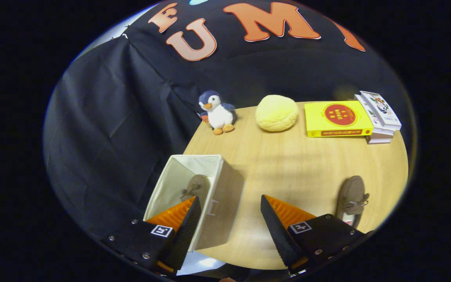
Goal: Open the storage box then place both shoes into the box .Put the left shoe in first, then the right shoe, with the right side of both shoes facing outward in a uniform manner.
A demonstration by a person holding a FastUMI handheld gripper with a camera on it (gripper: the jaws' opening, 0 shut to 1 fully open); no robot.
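Hand-held gripper (229,203) spread wide above the near part of the bench (296,164), its two fingers well apart and nothing between them but the box's right wall and bare wood. Left finger (188,219) lies over the open mouth of the box (225,188), a cream fabric bin standing at the bench's near left corner with no lid over it. One brown shoe (195,187) rests inside the box, toe pointing away, its heel end hidden behind the left fingertip; which shoe of the pair it is cannot be told. Right finger (274,223) hangs over bare bench just right of the box. Second brown shoe (351,199), with a small bow on its upper, lies on the bench to the right of the right finger, near the bench's right edge and well apart from the box, toe pointing away. Beyond the fingers, along the far edge of the bench, stand from left to right: a plush penguin (217,112), upright at the far left corner; a round yellow cushion (276,113); a yellow book (337,118) lying flat; and, touching its right side, a short stack of pale books (380,113). Black cloth (108,129) hangs behind and to the left of the bench.
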